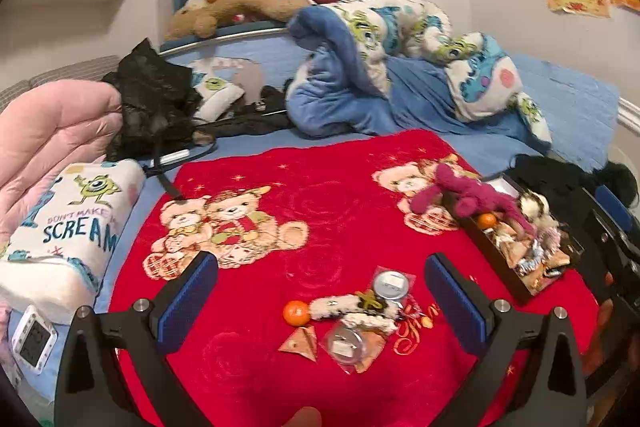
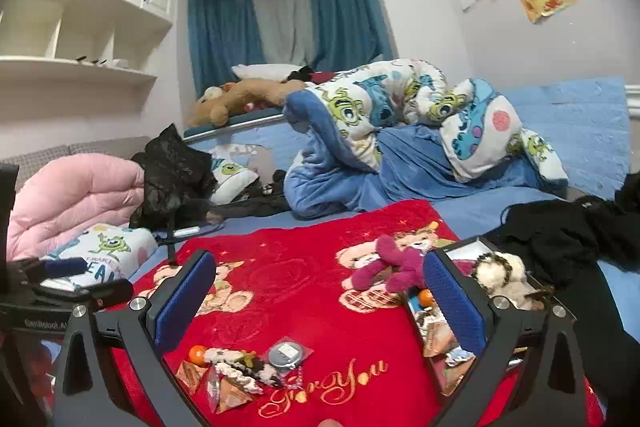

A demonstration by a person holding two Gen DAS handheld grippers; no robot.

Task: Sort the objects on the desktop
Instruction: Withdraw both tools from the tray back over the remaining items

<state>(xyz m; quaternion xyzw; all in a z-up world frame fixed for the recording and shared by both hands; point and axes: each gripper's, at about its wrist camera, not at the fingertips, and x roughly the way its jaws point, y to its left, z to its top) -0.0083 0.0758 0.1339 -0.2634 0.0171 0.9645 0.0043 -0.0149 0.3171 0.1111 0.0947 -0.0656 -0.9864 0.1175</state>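
You hold both claws over a bed covered by a red blanket (image 1: 328, 195) printed with teddy bears. Your left claw (image 1: 320, 301) is spread wide and grips nothing. Your right claw (image 2: 320, 301) is likewise spread wide and empty.

Between the left claw's fingers, on the blanket, lies a small heap of loose items: a small orange ball (image 1: 296, 312), a fuzzy white-and-brown strip (image 1: 340, 307), a round silver tin in a clear wrapper (image 1: 391, 284), a second clear-wrapped round piece (image 1: 345, 346) and a tan triangular packet (image 1: 299, 342), all touching or just beside each other. The right wrist view shows the same heap low between its fingers, with the ball (image 2: 197, 354) at the heap's left end.

To the right stands a dark open box (image 1: 492, 259), already crowded with oddments, including another orange ball (image 1: 487, 220). A magenta plush toy (image 1: 460, 195) drapes over the box's far rim onto the blanket.

Around the blanket: a folded pink quilt (image 1: 52, 135), a cartoon-print pillow (image 1: 68, 223), a black plastic bag (image 1: 154, 99), a crumpled blue duvet (image 1: 380, 67) and black clothing (image 2: 560, 235) just beyond the box.
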